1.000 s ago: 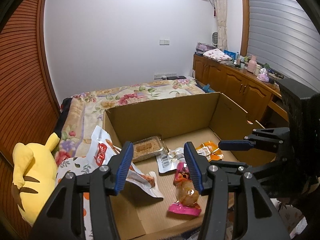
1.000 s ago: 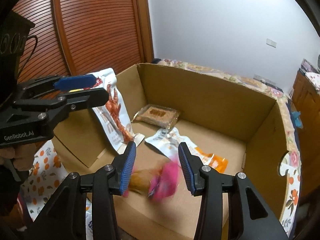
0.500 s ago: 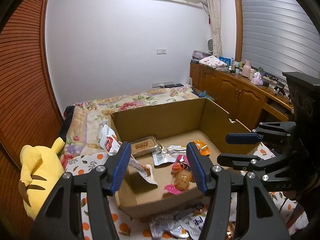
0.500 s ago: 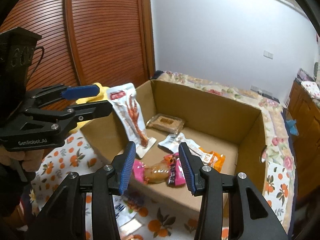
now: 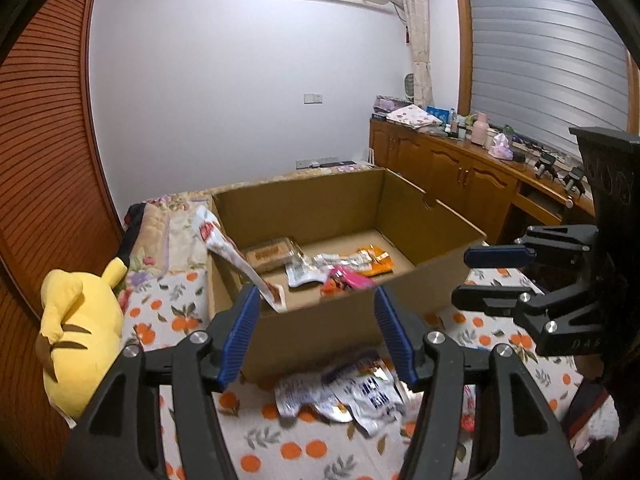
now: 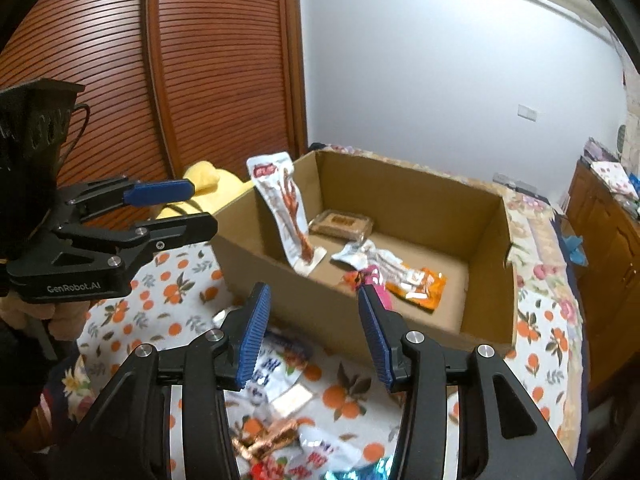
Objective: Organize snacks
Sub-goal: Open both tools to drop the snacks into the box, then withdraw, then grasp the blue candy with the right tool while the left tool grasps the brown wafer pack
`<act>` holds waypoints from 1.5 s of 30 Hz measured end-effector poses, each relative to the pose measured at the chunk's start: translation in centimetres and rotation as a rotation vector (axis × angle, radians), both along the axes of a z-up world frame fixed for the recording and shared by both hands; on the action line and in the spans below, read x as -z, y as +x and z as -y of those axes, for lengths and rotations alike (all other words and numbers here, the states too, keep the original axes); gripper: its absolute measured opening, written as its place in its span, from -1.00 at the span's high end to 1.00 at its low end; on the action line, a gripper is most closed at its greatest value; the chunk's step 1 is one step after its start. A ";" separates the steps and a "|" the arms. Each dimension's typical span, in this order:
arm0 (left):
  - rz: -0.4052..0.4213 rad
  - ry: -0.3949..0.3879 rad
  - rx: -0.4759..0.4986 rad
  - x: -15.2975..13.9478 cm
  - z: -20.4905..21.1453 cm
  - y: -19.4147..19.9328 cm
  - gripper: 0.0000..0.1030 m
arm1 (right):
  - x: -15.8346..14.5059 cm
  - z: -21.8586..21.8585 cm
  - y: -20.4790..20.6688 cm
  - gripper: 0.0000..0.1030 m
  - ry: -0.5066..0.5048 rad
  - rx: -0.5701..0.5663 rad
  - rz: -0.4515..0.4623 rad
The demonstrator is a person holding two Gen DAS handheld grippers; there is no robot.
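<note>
An open cardboard box (image 5: 320, 324) (image 6: 492, 300) stands on the bed. Inside lie a pink snack packet (image 5: 346, 280) (image 6: 374, 276), an orange packet (image 6: 420, 286), a silver packet (image 5: 320, 266), a clear tray of biscuits (image 5: 270, 256) (image 6: 340, 224) and a tall white chicken-feet packet (image 5: 236, 258) (image 6: 286, 210) leaning on the left wall. Several loose packets (image 5: 344, 390) (image 6: 280, 364) lie on the cover in front of the box. My left gripper (image 5: 316, 338) (image 6: 168, 210) is open and empty above them. My right gripper (image 6: 316, 336) (image 5: 492, 276) is open and empty too.
A yellow plush toy (image 5: 80, 328) lies left of the box. The bed cover (image 5: 280, 448) has an orange-fruit print. A wooden slatted wardrobe (image 6: 180, 60) is at the left, and a wooden cabinet (image 5: 460, 176) with clutter runs along the right wall.
Both grippers pulled back and up, out of the box. The pink packet dropped from the right gripper now lies on the box floor. Loose packets in front came into view.
</note>
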State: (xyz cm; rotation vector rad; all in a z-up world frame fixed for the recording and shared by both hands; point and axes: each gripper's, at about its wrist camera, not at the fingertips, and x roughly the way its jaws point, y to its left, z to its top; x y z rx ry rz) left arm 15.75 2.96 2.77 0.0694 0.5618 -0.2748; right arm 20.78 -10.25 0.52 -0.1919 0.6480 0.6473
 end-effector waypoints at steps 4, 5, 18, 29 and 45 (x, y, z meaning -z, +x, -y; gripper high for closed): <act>-0.016 0.006 0.013 0.9 0.7 -1.4 -0.19 | 0.6 0.9 -1.8 0.09 -0.015 0.010 -0.006; -0.020 0.006 0.015 1.2 0.8 -1.8 -0.20 | 0.7 1.1 -2.2 0.09 -0.016 0.014 -0.008; -0.123 -0.017 0.071 5.9 3.5 -4.3 -0.21 | 5.7 5.7 -5.0 -0.05 -0.031 0.106 -0.111; -0.197 -0.032 0.096 9.0 5.2 -4.8 -0.21 | 10.6 7.5 -3.2 -0.05 -0.032 0.222 -0.200; -0.241 -0.041 0.124 10.9 6.9 -4.7 -0.21 | 12.3 10.2 -4.2 -0.05 -0.056 0.277 -0.245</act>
